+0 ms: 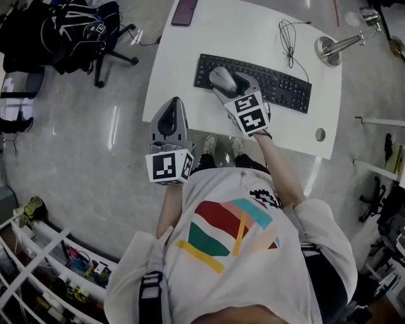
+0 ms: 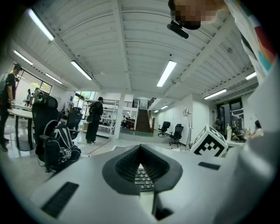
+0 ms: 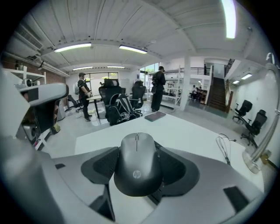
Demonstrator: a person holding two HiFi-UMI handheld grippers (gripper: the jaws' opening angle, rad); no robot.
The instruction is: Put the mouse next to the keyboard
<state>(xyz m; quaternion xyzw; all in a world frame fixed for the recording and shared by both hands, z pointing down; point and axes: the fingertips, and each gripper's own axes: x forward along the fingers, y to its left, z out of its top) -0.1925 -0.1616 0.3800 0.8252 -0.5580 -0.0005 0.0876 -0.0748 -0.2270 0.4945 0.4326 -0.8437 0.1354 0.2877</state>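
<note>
A grey mouse [image 1: 223,78] hangs over the left end of the black keyboard [image 1: 278,88], which lies on the white table [image 1: 247,38]. My right gripper [image 1: 229,82] is shut on it. In the right gripper view the mouse [image 3: 136,164] sits between the two dark pads with its front pointing away, above the bare tabletop. My left gripper [image 1: 174,102] is at the table's near left edge, shut with nothing in it. In the left gripper view, a strip of the keyboard [image 2: 143,179] shows through a small gap between the pads of the left gripper [image 2: 141,165].
A dark flat case [image 1: 185,11] lies at the table's far edge, a coiled black cable [image 1: 288,38] behind the keyboard, and a metal desk lamp [image 1: 338,44] at the far right. An office chair with a backpack [image 1: 76,28] stands left of the table. White shelves [image 1: 38,253] are at lower left.
</note>
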